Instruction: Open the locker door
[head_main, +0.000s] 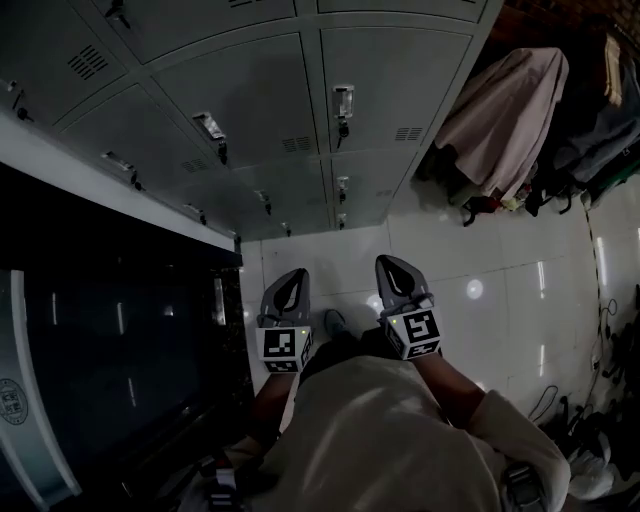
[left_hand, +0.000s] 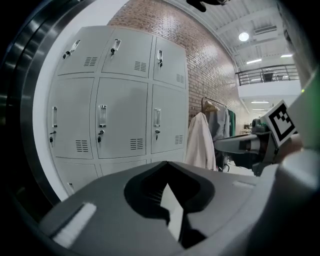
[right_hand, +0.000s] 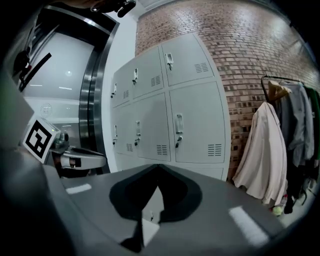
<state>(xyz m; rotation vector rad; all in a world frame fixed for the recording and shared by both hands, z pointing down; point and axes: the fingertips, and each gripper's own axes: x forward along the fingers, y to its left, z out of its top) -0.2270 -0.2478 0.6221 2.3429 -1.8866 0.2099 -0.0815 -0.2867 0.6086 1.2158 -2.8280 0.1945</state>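
The person holds both claws low in the head view, close to the body, side by side but apart, and both pointing toward the top of the frame. The left claw (head_main: 291, 283) sits just left of centre and the right claw (head_main: 394, 272) just right of it, each with its marker cube (head_main: 284, 349) at the near end. In the left gripper view the left claw (left_hand: 167, 165) has its jaws drawn together to a point with nothing between them. The right gripper view shows the right claw (right_hand: 157, 168) closed the same way and also empty. The bank of grey lockers (head_main: 300, 110) fills the upper left and centre of the head view, well apart from both claws. Every locker door (right_hand: 197, 122) in sight lies flush and closed, each with a small upright handle (right_hand: 178, 125) near its edge and a vent slot at its lower corner. Neither claw touches a door or a handle. A pale coat (head_main: 510, 105) hangs at the upper right, beside the lockers, with darker garments further right. A brick wall (right_hand: 240, 45) rises behind and above the lockers. Pale floor tiles (head_main: 470, 290) spread below the lockers, and a dark glossy panel (head_main: 100, 340) takes up the left side of the head view.
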